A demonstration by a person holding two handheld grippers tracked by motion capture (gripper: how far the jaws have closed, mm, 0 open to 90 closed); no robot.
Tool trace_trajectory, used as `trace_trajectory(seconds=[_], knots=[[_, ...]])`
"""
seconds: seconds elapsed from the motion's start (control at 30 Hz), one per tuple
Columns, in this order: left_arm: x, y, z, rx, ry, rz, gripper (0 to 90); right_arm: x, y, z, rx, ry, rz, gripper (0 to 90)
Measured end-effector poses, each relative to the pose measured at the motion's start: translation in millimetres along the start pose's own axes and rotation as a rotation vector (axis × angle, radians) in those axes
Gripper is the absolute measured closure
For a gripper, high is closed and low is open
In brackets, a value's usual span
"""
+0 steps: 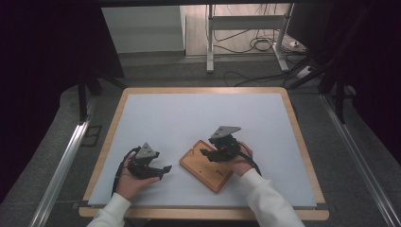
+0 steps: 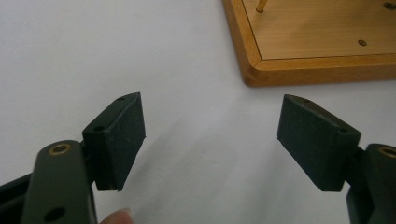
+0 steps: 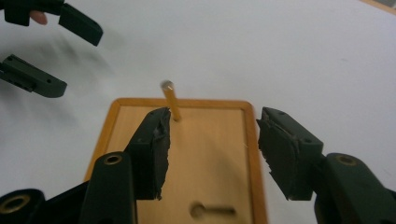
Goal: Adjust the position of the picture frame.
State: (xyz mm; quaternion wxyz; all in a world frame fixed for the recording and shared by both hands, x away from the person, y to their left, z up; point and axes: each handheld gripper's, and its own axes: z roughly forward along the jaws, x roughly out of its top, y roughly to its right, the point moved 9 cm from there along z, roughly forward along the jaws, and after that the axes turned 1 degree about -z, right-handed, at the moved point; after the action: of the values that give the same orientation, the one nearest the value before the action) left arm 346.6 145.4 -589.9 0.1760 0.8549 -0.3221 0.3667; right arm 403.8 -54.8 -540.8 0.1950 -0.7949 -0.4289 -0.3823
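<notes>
1. The right gripper (image 1: pixel 204 152) hangs over the wooden tray (image 1: pixel 210 171), jaws spread wide with nothing between them.
2. In the right gripper view the tray (image 3: pixel 215 154) lies straight below and between its fingers (image 3: pixel 152 149), its raised rim running round a flat floor.
3. A thin peg (image 3: pixel 171 100) stands up from the tray just beyond the left-hand fingertip, close to it; whether they touch cannot be told.
4. A keyhole slot (image 3: pixel 212 211) sits in the tray floor, back between the fingers.
5. The left gripper (image 1: pixel 164 169) rests low over the white mat (image 1: pixel 189 118), jaws wide apart and holding nothing.
6. In the left gripper view the tray's corner (image 2: pixel 254 70) lies ahead of its fingers (image 2: pixel 119 135), nearer the right-hand one and clear of both.
</notes>
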Motion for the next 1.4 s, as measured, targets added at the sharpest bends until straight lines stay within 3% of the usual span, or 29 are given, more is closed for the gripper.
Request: trace_trajectory(seconds=[0.1, 0.3, 0.53, 1.03, 1.4], knots=[[-0.1, 0.5, 1.0, 0.002, 0.000, -0.004, 23.0, -12.6, 11.6, -15.9, -0.028, 0.003, 0.029, 49.7], [-0.4, 0.4, 1.9, 0.005, -0.004, -0.005, 23.0, -43.6, 32.1, -42.6, -0.055, 0.002, 0.076, 73.6], [0.1, 1.6, 2.1, 0.009, -0.005, 0.003, 23.0, -63.5, 46.2, -56.3, -0.077, -0.043, 0.077, 89.1], [0.6, 2.7, 2.8, 0.005, -0.008, 0.012, 23.0, -94.0, 32.5, -59.0, -0.056, -0.141, 0.044, 90.0], [-0.1, 3.6, 3.6, 0.003, -0.014, 0.017, 23.0, -98.0, 32.1, -53.6, -0.062, -0.161, 0.028, 90.0]])
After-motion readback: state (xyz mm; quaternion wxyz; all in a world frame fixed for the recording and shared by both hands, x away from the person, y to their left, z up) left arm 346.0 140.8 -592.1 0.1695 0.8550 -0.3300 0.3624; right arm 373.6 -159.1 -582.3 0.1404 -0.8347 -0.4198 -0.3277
